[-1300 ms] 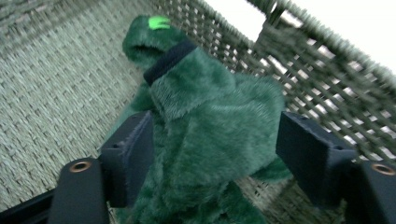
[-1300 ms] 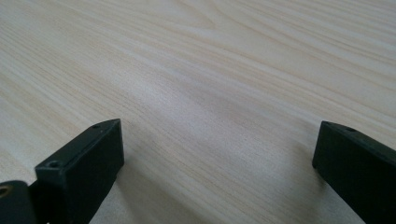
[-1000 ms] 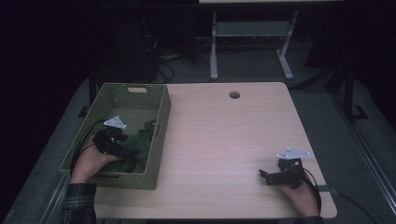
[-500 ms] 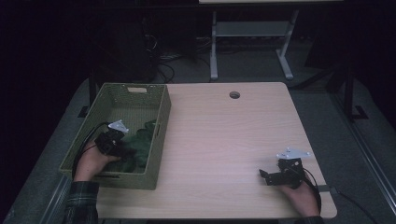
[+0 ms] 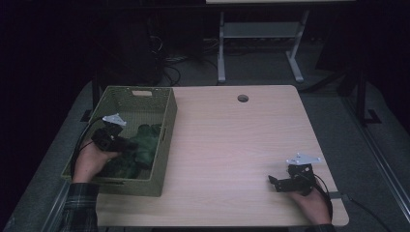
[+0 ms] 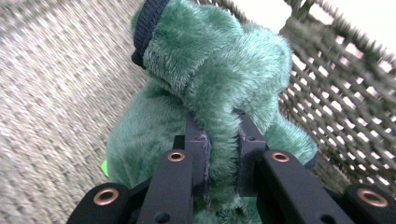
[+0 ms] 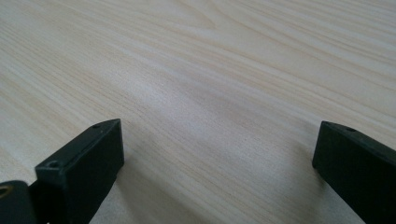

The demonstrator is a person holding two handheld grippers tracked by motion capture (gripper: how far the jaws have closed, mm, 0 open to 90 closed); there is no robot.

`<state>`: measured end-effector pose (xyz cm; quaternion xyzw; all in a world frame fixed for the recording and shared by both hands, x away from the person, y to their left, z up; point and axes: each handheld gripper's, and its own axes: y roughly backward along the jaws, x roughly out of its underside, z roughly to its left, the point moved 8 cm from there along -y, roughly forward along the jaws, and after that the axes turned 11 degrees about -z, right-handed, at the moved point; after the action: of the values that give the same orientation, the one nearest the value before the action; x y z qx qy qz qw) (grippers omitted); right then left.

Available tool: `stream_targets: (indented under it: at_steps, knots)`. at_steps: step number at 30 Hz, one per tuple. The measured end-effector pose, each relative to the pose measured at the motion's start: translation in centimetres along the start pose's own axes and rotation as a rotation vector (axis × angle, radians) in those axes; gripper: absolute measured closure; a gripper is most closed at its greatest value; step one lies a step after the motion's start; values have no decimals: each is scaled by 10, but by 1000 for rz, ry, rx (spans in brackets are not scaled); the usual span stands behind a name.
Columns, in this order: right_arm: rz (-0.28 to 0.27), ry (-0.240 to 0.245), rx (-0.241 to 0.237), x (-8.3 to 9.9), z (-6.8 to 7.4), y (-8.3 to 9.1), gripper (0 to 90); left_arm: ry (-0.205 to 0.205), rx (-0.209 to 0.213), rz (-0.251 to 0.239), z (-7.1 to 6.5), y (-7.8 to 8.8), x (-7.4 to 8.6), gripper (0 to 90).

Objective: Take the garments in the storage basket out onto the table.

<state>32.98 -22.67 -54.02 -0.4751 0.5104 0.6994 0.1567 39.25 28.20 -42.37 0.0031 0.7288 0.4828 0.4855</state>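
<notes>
Where the jaws stood apart a second ago, the left gripper (image 6: 223, 154) has just been closing and now pinches the green plush toy (image 6: 210, 93) inside the woven basket (image 5: 167, 123) (left of frame). Right gripper (image 7: 217, 163) unmoved, jaws wide over bare table (image 5: 241, 140).

High view overlooks table (image 5: 232, 140); gripper views close-up.

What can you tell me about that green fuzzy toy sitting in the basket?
The green plush toy looks like soft, shaggy fabric, with a dark blue knitted band near its top and a small bright green patch low on one side. It lies inside the woven green basket, near the wall next to the table's middle. The left hand-held gripper has just closed, pinching a fold of its fur between the pads.
</notes>
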Motion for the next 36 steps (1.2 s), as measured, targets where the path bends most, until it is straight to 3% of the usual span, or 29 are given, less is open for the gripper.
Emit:
stream_targets:
  at_steps: [19, 21, 26, 36]
  knots:
    - [0, 1, 0, 0, 0, 0, 19, 34, -44, -117, 4, 40, -53, 797]
    - [0, 2, -1, 0, 0, 0, 19, 41, -38, -137, 3, 46, -58, 799]
    - [0, 2, -1, 0, 0, 0, 19, 39, -36, -132, 2, 53, -66, 800]
    - [-1, 1, -1, 0, 0, 0, 19, 63, 2, -209, -6, 70, -97, 801]
